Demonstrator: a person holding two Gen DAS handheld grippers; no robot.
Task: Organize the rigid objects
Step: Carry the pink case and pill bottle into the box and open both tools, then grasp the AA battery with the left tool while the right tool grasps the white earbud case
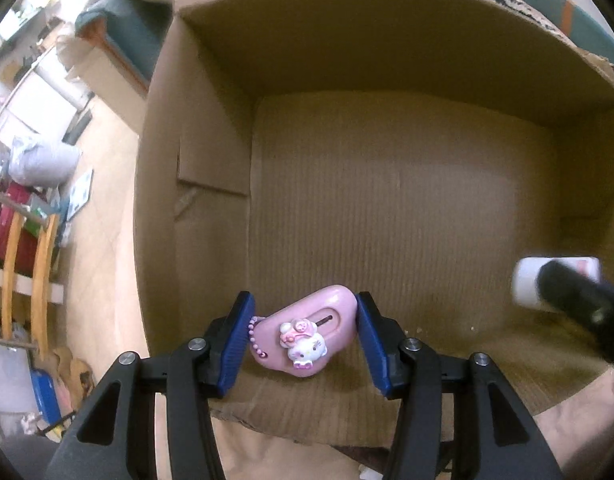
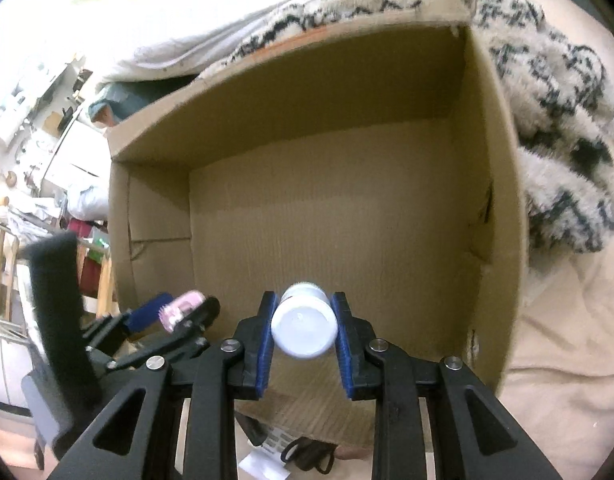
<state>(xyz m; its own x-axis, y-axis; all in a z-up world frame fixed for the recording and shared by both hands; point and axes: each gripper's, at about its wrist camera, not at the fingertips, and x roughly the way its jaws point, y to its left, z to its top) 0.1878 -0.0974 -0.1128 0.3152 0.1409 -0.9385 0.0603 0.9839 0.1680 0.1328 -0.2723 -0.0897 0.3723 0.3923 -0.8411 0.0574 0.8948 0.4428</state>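
Note:
My left gripper is shut on a pink Hello Kitty box cutter with a bead chain, held over the near edge of an open cardboard box. My right gripper is shut on a white bottle, its base toward the camera, also over the box's near edge. The right gripper with the bottle shows blurred at the right of the left wrist view. The left gripper with the pink cutter shows at the lower left of the right wrist view. The box floor is bare.
The box sits on a beige sheet. A fuzzy black-and-white patterned blanket lies against its right and far walls. A cluttered floor with wooden chair legs and bags is to the left. A paper tag and a black item lie below the box's near flap.

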